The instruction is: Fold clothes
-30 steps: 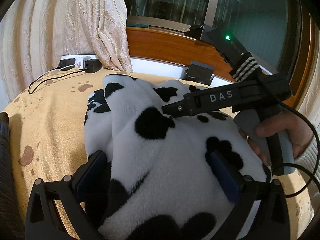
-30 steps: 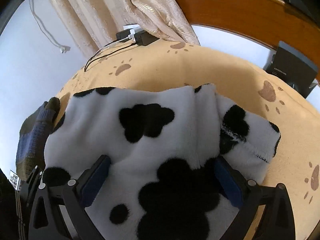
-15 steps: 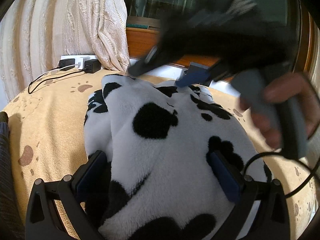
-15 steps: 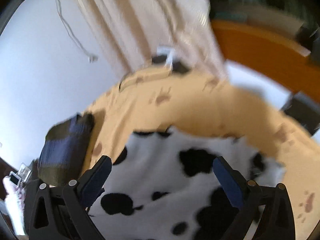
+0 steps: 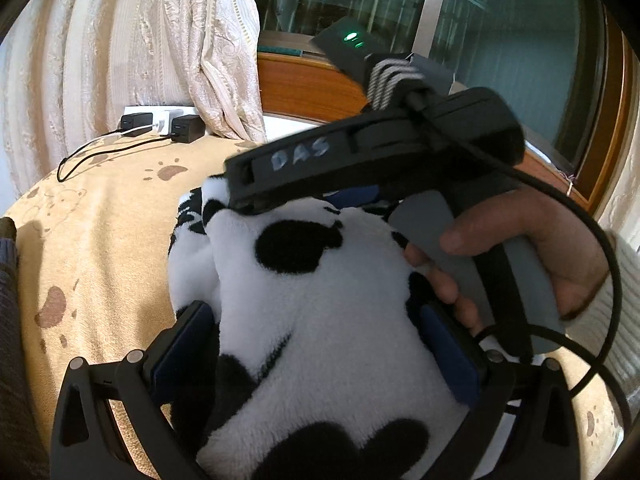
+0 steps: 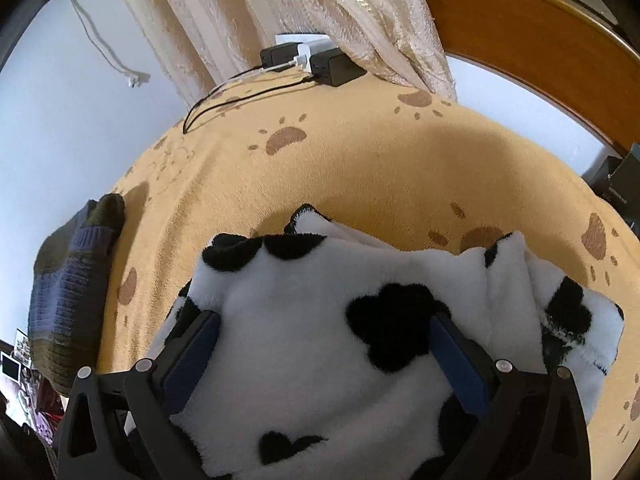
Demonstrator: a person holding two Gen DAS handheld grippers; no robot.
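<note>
Both hand-held grippers, left (image 5: pixel 316 344) and right (image 6: pixel 324 348), spread wide.

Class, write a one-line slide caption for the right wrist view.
Open right gripper straddling a folded cow-print fleece garment on a paw-print blanket.

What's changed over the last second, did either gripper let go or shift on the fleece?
The right gripper lifted off the black-and-white cow-print fleece garment, swung up, then came back down onto its far folded edge. The left gripper stayed put, fingers wide apart with fleece bulging between them. The garment barely shifted on the tan paw-print blanket; the dark knitted sweater stayed as it was.
</note>
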